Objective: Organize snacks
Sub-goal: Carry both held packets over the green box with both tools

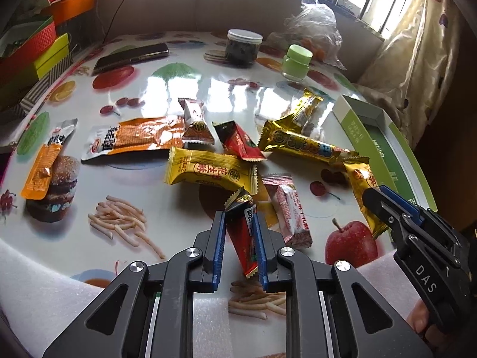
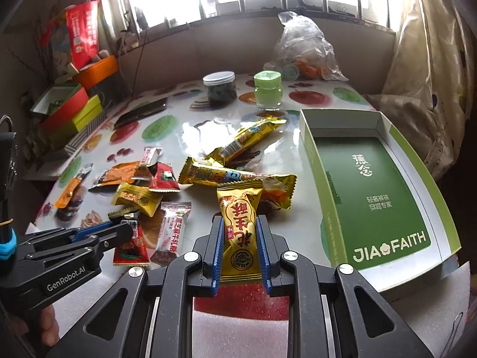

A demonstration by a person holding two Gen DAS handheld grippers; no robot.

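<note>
Both grippers clamp snacks lifted from the table pile, left gripper (image 1: 238, 238) on a red packet (image 1: 243, 235), right gripper (image 2: 238, 244) on a yellow packet (image 2: 238, 232), likely bound for the empty green box (image 2: 372, 197) alongside.

Left gripper (image 1: 238, 232) clamps red-black packet (image 1: 243, 235); right gripper (image 1: 376, 201) apparently pinching yellow packet (image 1: 362, 189).

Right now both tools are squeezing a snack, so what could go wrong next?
1. The left tool pinches the red-and-black packet only at its sides, so the slick wrapper might slip out.
2. The right tool holds the yellow packet close to the loose snack pile; swinging toward the green box could knock other snacks.
3. The box sits near the table edge, so a bump might shove it off.
</note>
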